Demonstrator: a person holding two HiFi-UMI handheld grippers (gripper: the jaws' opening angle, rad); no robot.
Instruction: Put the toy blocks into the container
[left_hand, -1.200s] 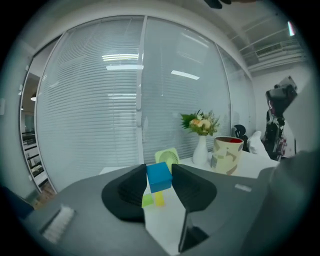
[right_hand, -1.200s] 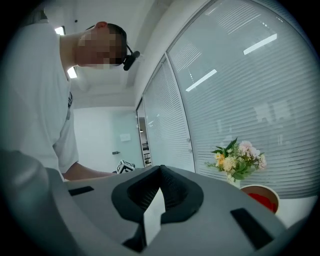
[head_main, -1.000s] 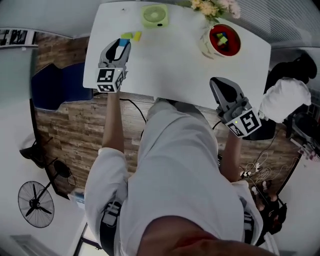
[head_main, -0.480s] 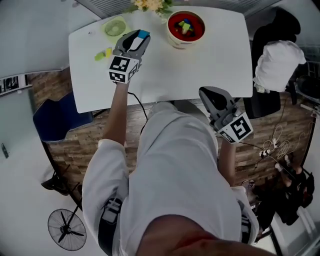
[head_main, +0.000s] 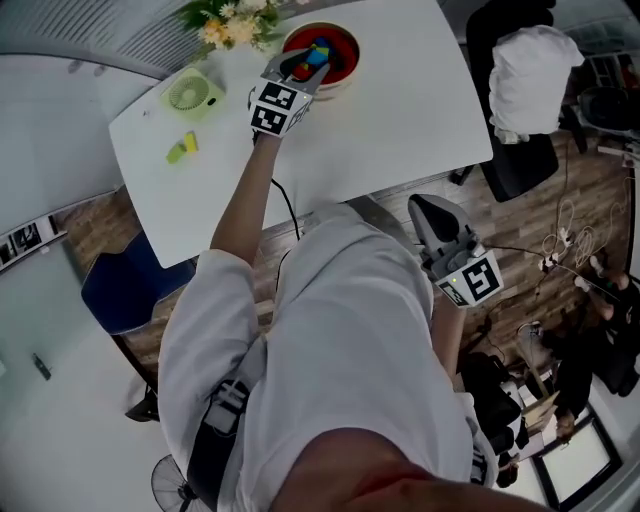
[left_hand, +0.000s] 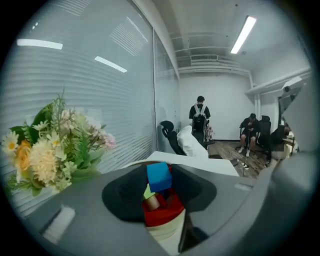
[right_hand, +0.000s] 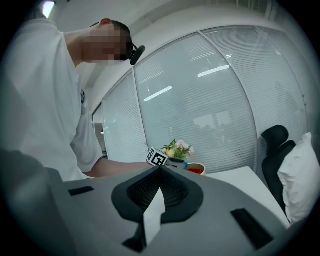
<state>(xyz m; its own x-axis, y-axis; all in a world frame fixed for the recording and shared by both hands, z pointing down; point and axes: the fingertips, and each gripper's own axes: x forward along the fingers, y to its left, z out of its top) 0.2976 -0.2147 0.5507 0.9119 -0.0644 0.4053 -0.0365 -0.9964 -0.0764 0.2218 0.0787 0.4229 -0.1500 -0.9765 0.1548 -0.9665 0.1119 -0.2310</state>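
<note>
The left tongs (head_main: 305, 62) grip a blue block (left_hand: 159, 176) over the bowl (head_main: 347, 62). The right tongs (head_main: 430, 210), closed and empty, hang well apart from it.

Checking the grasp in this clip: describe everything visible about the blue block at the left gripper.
The blue block is a small, plain, matte cube, slightly tilted. It is pinched on two opposite sides by the left gripper. It hangs over the bowl, which is red inside and cream outside, with other blocks just below; whether it touches them cannot be told.
</note>
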